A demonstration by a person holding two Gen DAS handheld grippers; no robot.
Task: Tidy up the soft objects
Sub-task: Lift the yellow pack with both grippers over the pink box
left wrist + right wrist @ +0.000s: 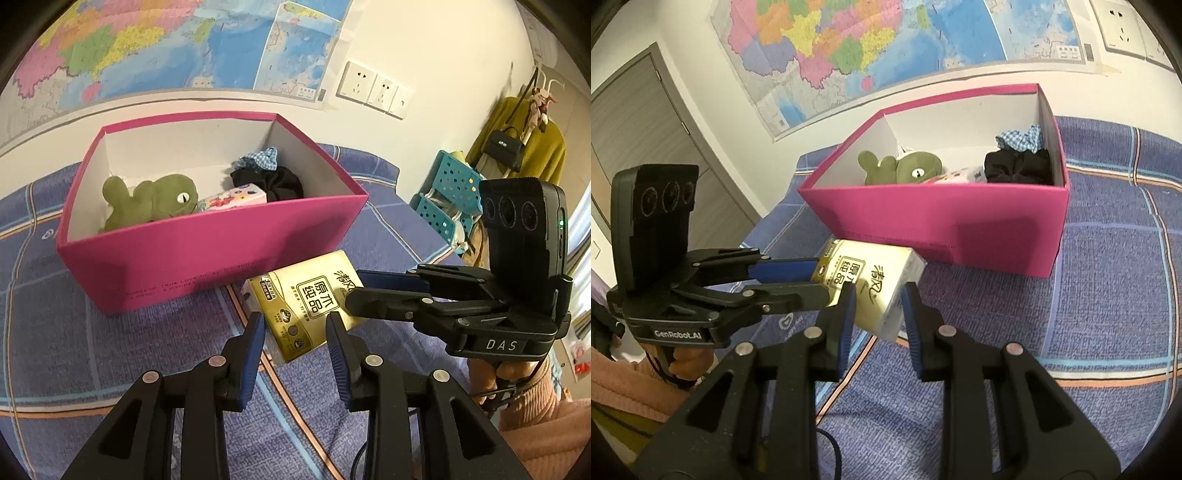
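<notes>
One gold tissue pack (308,302), black-printed, gripped by both grippers' jaws.

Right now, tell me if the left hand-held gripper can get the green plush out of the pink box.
Probably not yet: the left hand-held gripper is shut on the tissue pack; otherwise the pink box is open above the green plush.

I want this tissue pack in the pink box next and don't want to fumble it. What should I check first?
1. Right gripper jaws closed on the tissue pack: ok.
2. Left gripper jaws closed on the pack's other end: ok.
3. Pink box open on top: ok.
4. Bare floor left in the box behind the green plush: ok.
5. Pack above the box rim: not ok, it sits lower, in front of the near wall.
6. Pack lifted off the bedspread: cannot tell.
</notes>
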